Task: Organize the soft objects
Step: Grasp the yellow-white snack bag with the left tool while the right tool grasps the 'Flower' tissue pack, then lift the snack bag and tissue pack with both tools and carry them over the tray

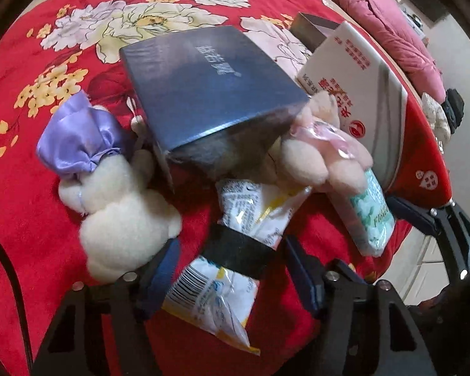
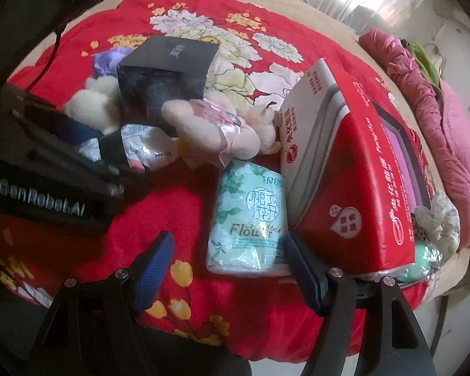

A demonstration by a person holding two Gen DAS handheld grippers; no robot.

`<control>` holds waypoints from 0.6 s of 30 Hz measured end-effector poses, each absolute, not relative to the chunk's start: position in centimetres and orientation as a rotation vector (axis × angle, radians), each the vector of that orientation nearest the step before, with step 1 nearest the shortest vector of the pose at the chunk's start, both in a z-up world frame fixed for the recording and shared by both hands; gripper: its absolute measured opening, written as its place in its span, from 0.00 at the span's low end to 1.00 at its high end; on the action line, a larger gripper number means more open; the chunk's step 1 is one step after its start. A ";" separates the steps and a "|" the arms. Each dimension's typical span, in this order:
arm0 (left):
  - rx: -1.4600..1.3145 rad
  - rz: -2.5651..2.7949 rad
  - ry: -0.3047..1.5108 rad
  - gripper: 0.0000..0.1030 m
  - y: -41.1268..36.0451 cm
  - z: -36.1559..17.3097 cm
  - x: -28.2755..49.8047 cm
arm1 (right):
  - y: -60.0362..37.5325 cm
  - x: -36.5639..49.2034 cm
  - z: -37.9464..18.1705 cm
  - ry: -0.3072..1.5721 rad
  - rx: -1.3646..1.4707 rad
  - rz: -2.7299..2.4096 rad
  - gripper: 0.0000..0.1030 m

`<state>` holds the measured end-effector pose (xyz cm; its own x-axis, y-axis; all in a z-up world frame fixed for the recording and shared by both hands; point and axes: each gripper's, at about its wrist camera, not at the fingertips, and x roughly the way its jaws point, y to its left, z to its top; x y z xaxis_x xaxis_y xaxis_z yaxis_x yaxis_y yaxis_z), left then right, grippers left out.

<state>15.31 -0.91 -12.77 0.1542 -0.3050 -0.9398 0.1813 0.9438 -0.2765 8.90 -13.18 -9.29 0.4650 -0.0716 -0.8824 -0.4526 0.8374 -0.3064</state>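
Observation:
A white and yellow plastic packet (image 1: 235,219) with a black band (image 1: 235,252) lies on the red flowered blanket (image 1: 31,219). It sits between the fingers of my left gripper (image 1: 232,272). The left pad is at its edge and the right pad stands clear, so the gripper is open. A cream plush with purple satin (image 1: 119,206) lies to the left, and a pink plush (image 1: 322,156) to the right. My right gripper (image 2: 230,269) is open, just short of a green flowered tissue pack (image 2: 247,219) that lies by its right finger.
A dark blue box (image 1: 210,94) lies on its side behind the packet. A red and white carton (image 2: 344,156) stands against the tissue pack. A pink quilt (image 2: 448,144) and a flowered cloth bundle (image 2: 438,219) lie near the bed's right edge.

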 end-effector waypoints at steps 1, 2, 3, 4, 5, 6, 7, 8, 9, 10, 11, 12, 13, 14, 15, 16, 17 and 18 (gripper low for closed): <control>-0.119 -0.353 1.374 0.63 -0.7 -12.9 15.5 | -13.1 8.9 -9.5 1.073 -0.564 0.247 0.72; -0.130 -0.355 1.375 0.63 -0.6 -13.0 15.7 | -13.1 8.9 -9.6 1.070 -0.570 0.243 0.72; -0.132 -0.356 1.376 0.63 -0.6 -13.0 15.7 | -13.0 8.9 -9.7 1.069 -0.574 0.240 0.72; -0.131 -0.358 1.377 0.63 -0.6 -13.1 15.8 | -12.9 9.0 -9.8 1.069 -0.580 0.237 0.72; -0.127 -0.358 1.376 0.63 -0.3 -13.1 15.7 | -12.8 9.1 -9.9 1.068 -0.587 0.234 0.72; -0.121 -0.356 1.374 0.62 -0.4 -13.2 15.7 | -12.8 9.1 -10.0 1.068 -0.595 0.232 0.72; -0.110 -0.350 1.375 0.61 -0.6 -13.3 15.7 | -12.7 9.2 -10.1 1.068 -0.599 0.229 0.72; -0.093 -0.343 1.373 0.60 -0.8 -13.3 15.6 | -12.7 9.2 -10.2 1.066 -0.600 0.227 0.72; -0.081 -0.337 1.373 0.58 -1.0 -13.3 15.4 | -12.7 9.3 -10.2 1.066 -0.602 0.226 0.72; -0.068 -0.327 1.372 0.57 -1.3 -13.2 15.4 | -12.8 9.3 -10.2 1.069 -0.594 0.227 0.69; -0.060 -0.321 1.370 0.54 -1.6 -13.3 15.3 | -13.0 9.4 -10.2 1.078 -0.577 0.230 0.66; -0.053 -0.317 1.369 0.53 -1.8 -13.2 15.2 | -13.4 9.6 -10.2 1.088 -0.553 0.229 0.59; -0.050 -0.312 1.369 0.52 -1.9 -13.2 15.2 | -13.8 9.8 -10.0 1.092 -0.529 0.228 0.53; -0.052 -0.306 1.368 0.51 -2.0 -13.1 15.1 | -14.1 9.8 -9.8 1.092 -0.511 0.225 0.50; -0.059 -0.302 1.368 0.50 -2.2 -12.9 15.1 | -14.3 9.8 -9.6 1.093 -0.497 0.225 0.47; -0.068 -0.299 1.366 0.49 -2.4 -12.8 15.0 | -14.5 9.8 -9.4 1.097 -0.476 0.228 0.46; -0.079 -0.297 1.364 0.49 -2.4 -12.7 14.9 | -14.7 9.8 -9.4 1.097 -0.469 0.231 0.45; -0.092 -0.294 1.364 0.48 -2.3 -12.6 14.8 | -14.9 9.8 -9.2 1.098 -0.453 0.235 0.44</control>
